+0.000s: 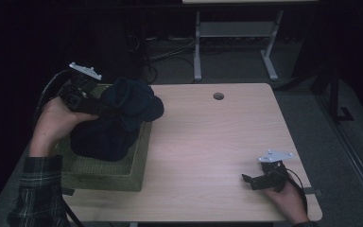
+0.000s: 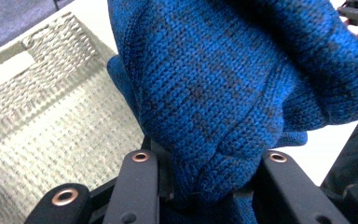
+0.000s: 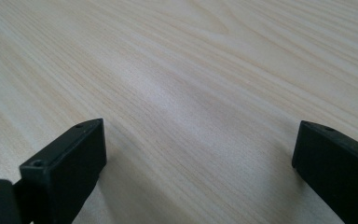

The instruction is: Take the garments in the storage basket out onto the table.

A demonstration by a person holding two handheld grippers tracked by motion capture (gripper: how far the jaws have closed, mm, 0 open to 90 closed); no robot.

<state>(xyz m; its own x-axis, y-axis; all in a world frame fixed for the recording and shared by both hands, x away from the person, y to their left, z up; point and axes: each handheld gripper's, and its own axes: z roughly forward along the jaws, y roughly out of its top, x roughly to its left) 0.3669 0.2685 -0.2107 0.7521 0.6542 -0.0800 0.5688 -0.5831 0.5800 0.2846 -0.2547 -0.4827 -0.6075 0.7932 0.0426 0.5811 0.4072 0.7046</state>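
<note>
wooden table [image 1: 208, 137], sweater [image 2: 223, 93] between left tongs [image 2: 205, 172]

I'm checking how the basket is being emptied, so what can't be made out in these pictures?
- Basket floor: in the high view the blue knit garment covers it; anything underneath is hidden.
- Left gripper jaw tips: the left gripper view shows them buried in the knit.
- Garment type: bunched up, with edges cut off in the left gripper view.
- Right gripper: small and dim in the high view.
</note>
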